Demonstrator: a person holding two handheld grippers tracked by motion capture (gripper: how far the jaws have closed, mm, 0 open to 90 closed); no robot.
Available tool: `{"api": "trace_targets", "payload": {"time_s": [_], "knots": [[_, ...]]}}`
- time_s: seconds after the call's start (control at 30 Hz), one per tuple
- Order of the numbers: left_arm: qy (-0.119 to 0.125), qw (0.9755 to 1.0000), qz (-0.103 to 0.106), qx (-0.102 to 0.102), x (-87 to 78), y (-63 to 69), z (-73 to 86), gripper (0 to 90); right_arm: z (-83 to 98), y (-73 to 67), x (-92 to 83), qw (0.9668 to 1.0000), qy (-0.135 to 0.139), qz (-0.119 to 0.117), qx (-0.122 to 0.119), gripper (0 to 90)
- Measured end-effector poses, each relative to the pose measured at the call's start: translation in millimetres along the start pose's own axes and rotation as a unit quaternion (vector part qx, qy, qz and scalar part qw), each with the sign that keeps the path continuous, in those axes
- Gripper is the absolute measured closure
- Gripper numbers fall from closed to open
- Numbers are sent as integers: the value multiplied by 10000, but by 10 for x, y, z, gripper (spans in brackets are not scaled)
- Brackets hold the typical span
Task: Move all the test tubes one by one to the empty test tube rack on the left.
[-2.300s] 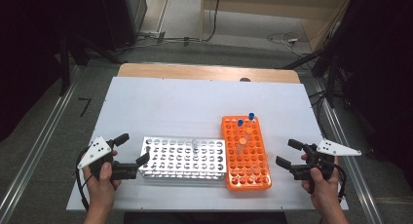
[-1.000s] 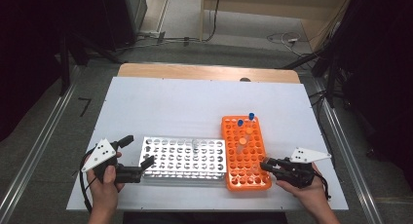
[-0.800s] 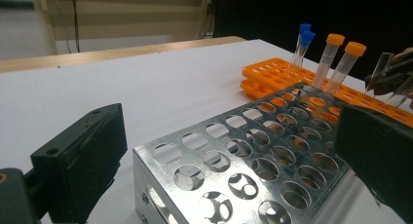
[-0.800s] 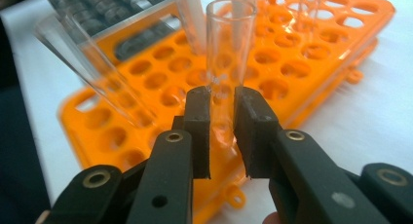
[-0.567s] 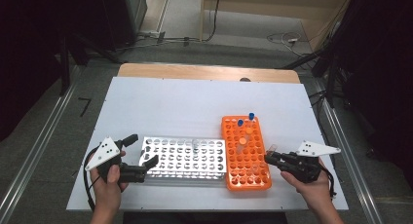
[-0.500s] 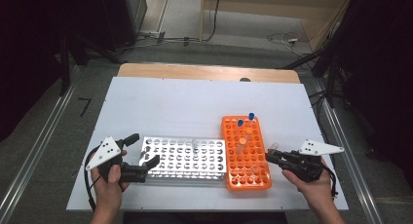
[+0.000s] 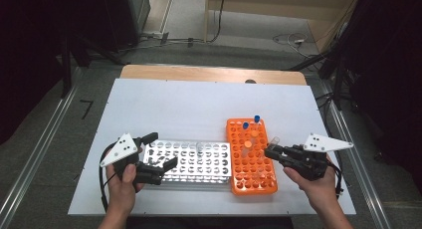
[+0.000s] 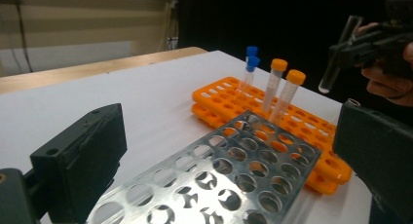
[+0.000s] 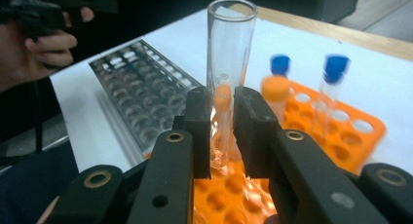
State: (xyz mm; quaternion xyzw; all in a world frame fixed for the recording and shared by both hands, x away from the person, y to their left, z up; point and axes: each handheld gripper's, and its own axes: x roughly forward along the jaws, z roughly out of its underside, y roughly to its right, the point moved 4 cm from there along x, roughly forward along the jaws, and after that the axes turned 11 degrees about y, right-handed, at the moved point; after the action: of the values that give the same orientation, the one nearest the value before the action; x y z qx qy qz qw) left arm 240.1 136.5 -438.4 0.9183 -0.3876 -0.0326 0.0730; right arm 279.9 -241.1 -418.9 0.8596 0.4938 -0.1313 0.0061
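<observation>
**Glass tube lifted clear of the orange rack**

Nearest us, our two hands sit at the near edge of the white worktop (image 7: pixel 189 104). Our left gripper (image 7: pixel 160 152) hangs over the near-left corner of the perforated shiny metal tube rack (image 7: pixel 191 162), its jaws standing wide apart with nothing between them. Our right gripper (image 7: pixel 268 150) has its jaws closed on the clear, uncapped glass test tube (image 9: pixel 229 63), clamped around the lower half, with the open mouth standing upright above the jaws.

That is the change. A moment ago the right gripper was down at the near-right part of the orange plastic tube rack (image 7: pixel 251 157); now the tube is out of its hole and held in the air just beside the rack's right edge, its rounded bottom hanging free. The left gripper has meanwhile crept in over the metal rack.

We judge the pick done and the carry begun: the tube probably goes across to a hole in the metal rack.

Farther off, two orange-capped tubes (image 8: pixel 285 90) and two blue-capped tubes (image 8: pixel 251 63) stand in the orange rack's far end, untouched.
</observation>
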Motion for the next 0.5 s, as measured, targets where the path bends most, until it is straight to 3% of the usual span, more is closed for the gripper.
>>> {"api": "trace_targets", "payload": {"time_s": [0.2,0.43,0.5], "knots": [[-88,9998,176,-33,181,108,-57,14,-62,-149,219,9996,7,-282,0,738],[-195,9991,375,-91,366,235,-76,38,-16,-253,374,9989,-91,-458,-31,738],[-220,9990,374,-103,403,272,-76,81,16,-314,432,9984,-142,-549,-38,738]]}}
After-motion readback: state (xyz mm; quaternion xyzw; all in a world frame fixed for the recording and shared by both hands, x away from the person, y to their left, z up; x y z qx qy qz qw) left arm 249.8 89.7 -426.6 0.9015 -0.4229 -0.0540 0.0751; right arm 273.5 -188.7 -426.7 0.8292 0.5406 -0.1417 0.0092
